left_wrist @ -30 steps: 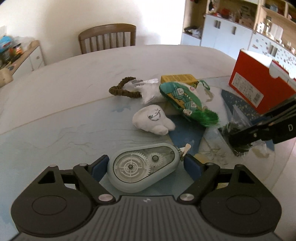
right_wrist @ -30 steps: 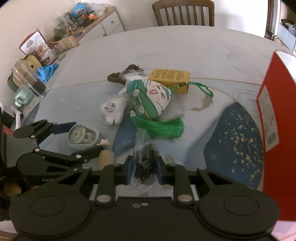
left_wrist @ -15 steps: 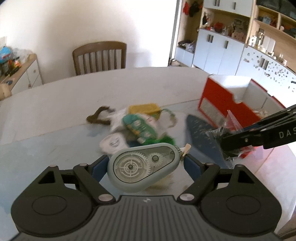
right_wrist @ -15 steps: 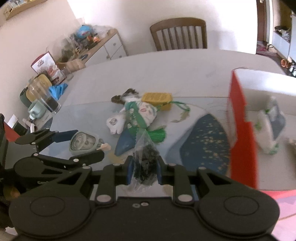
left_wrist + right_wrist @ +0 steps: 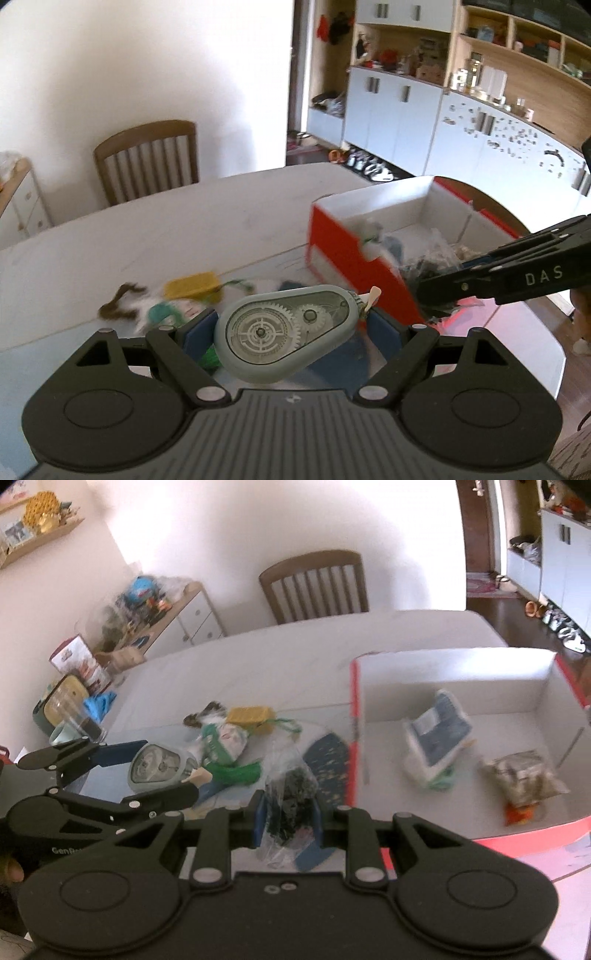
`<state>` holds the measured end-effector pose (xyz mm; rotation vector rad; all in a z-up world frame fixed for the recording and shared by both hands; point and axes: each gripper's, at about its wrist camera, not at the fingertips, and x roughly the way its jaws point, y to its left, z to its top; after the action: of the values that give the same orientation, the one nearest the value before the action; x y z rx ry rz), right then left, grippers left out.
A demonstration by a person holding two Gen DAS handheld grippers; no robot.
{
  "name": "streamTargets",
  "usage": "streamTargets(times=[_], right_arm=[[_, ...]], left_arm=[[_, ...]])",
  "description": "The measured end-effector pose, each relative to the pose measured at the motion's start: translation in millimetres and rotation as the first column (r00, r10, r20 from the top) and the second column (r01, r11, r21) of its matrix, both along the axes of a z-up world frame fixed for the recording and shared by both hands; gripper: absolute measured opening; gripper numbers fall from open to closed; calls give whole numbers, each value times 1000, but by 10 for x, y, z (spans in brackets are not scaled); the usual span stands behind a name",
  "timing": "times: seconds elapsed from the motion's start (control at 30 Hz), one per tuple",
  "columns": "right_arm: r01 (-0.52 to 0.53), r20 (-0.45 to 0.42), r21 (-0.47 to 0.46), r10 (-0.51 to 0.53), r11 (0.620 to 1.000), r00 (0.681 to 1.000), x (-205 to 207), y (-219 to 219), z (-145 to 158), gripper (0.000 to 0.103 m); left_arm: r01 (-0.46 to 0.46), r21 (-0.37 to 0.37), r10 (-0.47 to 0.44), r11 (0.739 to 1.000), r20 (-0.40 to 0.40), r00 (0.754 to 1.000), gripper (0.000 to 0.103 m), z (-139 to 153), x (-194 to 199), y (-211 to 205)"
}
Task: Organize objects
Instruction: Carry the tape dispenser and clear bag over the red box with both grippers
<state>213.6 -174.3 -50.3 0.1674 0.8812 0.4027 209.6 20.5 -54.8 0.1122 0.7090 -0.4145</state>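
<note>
My left gripper (image 5: pixel 291 330) is shut on a grey-blue correction tape dispenser (image 5: pixel 284 332) and holds it above the table; it also shows in the right wrist view (image 5: pixel 159 768). My right gripper (image 5: pixel 288 812) is shut on a clear plastic bag of dark bits (image 5: pixel 290 797), held near the left wall of the red box (image 5: pixel 354 746). The same bag (image 5: pixel 424 271) shows at the box's near corner in the left wrist view. The box (image 5: pixel 347 251) is open, white inside, and holds a blue-white packet (image 5: pixel 436 738) and a brownish bag (image 5: pixel 524 775).
On the table (image 5: pixel 295 653) lie a yellow box (image 5: pixel 251 716), a green plush pouch with a tassel (image 5: pixel 225 746), a brown hair tie (image 5: pixel 120 302) and a dark blue speckled piece (image 5: pixel 328 760). A wooden chair (image 5: pixel 314 587) stands behind. A cluttered sideboard (image 5: pixel 147 627) stands at the left.
Both grippers have risen and moved right toward the red box, each still holding its object. The box's inside has come into view.
</note>
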Motion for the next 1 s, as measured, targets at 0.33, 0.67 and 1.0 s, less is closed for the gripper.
streamTargets(times=[0.33,0.67,1.0], right_arm=[[62,32,-8,-62,998,998,23,-671,87,23],[87,47,-26,-85,996,995,173,-1255,53,23],[122,23,-18,-121,992,992,523,-1714,-97,23]], left_arm=[[69,9,-69,998,22,997,88,97,91,-722],[91,39,-91,995,6,996,88,36,270,-1396],[95,78,-91,992,-50,995,88,-138,509,-1943]])
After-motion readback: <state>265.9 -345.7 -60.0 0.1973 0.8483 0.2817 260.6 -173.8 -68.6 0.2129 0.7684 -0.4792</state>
